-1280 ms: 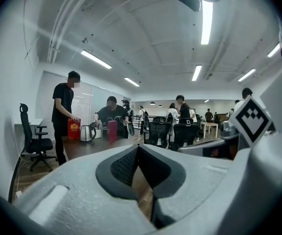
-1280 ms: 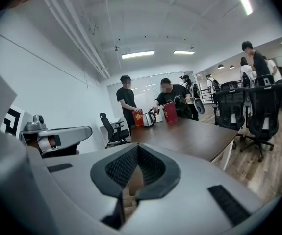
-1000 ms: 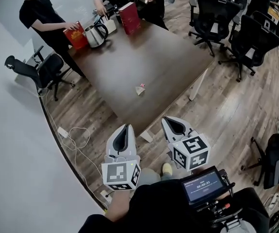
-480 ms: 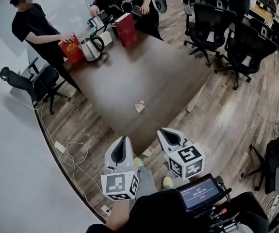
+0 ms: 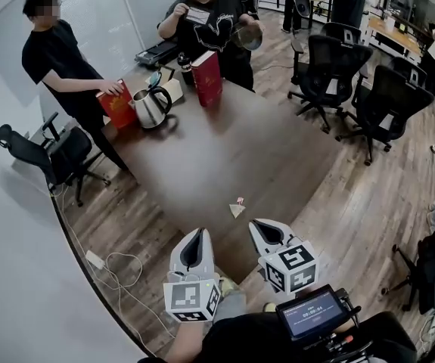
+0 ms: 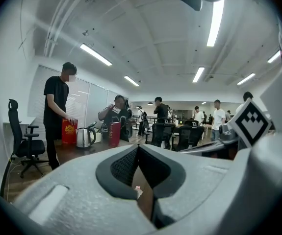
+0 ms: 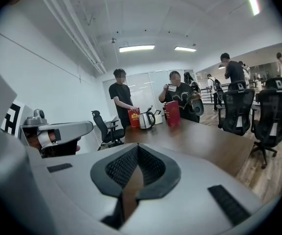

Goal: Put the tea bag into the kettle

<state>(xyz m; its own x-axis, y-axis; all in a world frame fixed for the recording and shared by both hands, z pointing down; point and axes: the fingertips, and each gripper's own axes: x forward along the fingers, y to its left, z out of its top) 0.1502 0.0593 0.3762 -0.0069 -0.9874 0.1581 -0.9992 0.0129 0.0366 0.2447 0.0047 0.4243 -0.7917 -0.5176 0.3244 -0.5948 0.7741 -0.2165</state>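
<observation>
Table [image 5: 262, 150] closer than a second ago; tea bag [image 5: 237, 209] lies at 12 o'clock near left gripper [image 5: 199, 234] and right gripper [image 5: 259, 227], both clenched, empty. Kettle [image 5: 151, 106] far off at 11 o'clock; pickup likely next

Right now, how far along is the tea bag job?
Nothing done yet. The tea bag lies at the near end of the table, the kettle at the far end. Left gripper and right gripper hover before the table, shut and empty. Grasping, carrying and dropping in all remain.
</observation>
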